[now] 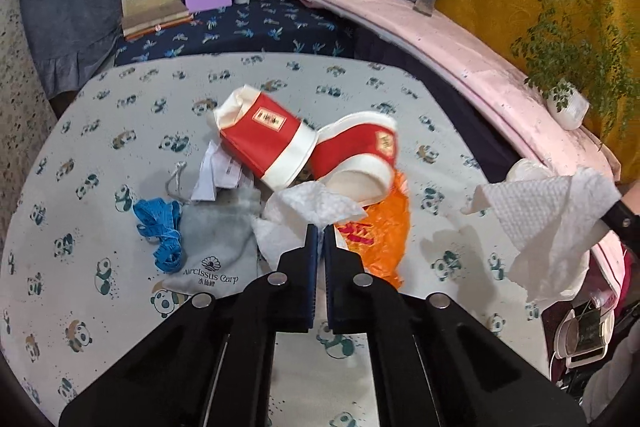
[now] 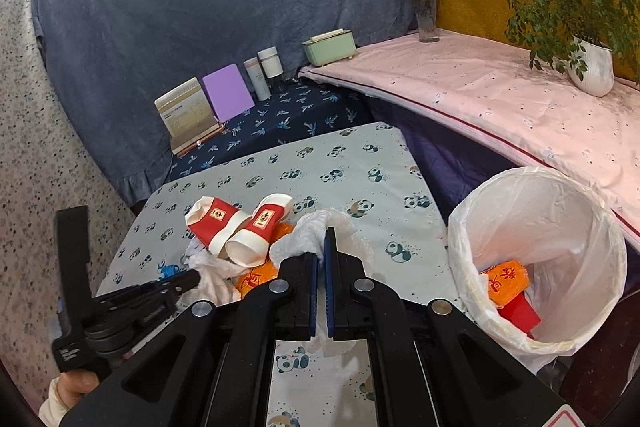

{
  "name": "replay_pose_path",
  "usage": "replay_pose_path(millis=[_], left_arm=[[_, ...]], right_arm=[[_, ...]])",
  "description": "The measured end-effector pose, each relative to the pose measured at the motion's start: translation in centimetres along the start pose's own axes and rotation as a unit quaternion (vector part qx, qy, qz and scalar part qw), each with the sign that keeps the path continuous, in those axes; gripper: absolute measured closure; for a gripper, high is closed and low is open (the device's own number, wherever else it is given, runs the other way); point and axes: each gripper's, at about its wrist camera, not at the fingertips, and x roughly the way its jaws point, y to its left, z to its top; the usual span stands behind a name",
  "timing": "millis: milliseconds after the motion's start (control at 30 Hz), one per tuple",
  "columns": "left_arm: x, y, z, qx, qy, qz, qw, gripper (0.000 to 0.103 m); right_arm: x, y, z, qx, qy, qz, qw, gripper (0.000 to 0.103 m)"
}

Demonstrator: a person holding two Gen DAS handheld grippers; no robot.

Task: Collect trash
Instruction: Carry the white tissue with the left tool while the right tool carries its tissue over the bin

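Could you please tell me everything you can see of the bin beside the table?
The bin stands upright at the table's right edge, below the pink-covered ledge. It is round and open-topped, lined with a thin, translucent white bag folded over its rim. Inside lie an orange wrapper with red characters and a red box. Neither gripper touches it.

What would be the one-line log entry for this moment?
left gripper: shut on tissue | right gripper: shut on paper towel | bin: orange wrapper inside | cups: on table
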Motion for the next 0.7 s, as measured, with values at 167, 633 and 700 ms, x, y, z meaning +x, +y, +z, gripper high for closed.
replay_pose_path(millis=[167,633,700], left_arm=[[-2.3,-2.2,1.2,0.015,-0.022,-0.016,0.9995,0.100],[-1.8,-14.2,2.1,0.103,-0.019,-0.094,0.9900,0.100],[-1.2,-15.9,2.2,0.109,-0.014,-0.108,0.9880,0.100]], right_arm=[[-1.2,-1.2,0.6,0.007,-0.015,0.000,1.000,0.100],[-3.5,-7.7,2.0,0.029,-0.038,-0.050,0.998,0.100],[-3.6,-9.1,2.1,0.038,-0.037,-0.060,0.997,0.100]])
